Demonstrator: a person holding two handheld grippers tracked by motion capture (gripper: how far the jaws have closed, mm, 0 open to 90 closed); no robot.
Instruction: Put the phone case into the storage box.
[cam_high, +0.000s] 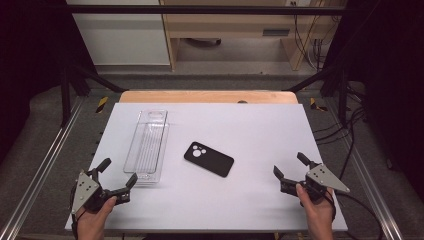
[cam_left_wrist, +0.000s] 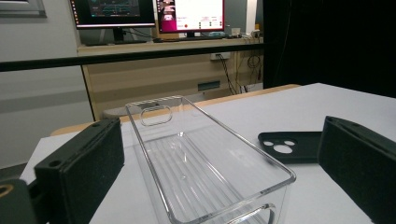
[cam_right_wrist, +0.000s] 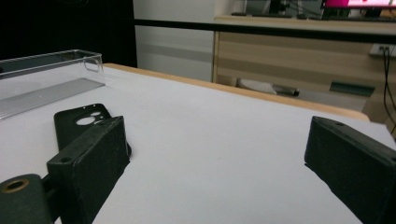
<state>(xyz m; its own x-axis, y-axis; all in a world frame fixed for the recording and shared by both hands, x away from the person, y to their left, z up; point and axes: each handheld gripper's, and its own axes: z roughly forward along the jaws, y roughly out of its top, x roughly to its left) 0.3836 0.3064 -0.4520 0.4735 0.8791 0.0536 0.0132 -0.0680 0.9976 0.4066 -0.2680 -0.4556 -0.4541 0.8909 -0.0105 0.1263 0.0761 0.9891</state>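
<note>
My left tongs (cam_high: 118, 176) sit at the near left corner of the white bench (cam_high: 260, 130), spread wide with nothing between the black pads, just short of the near end of the long clear plastic tray (cam_high: 146, 149). From the left gripper view that tray (cam_left_wrist: 205, 163) runs away from me between my two pads, its near wall close in front of them but not touched, its ribbed floor bare and a slot-shaped handle cut into each end wall. The tray lies lengthwise, stretching from near my left tongs toward the far edge of the bench. Just to the right of the tray, apart from it, lies the black phone case (cam_high: 208, 159), flat on the bench with its camera cut-outs turned up and toward the tray, its body angled slightly. Well to the right of the tray, past the case, my right tongs (cam_high: 289, 166) rest low at the near right part of the bench, released as well, holding nothing; in the right gripper view the case (cam_right_wrist: 79, 122) shows beyond my left-hand pad, with bare white bench between the pads.
</note>
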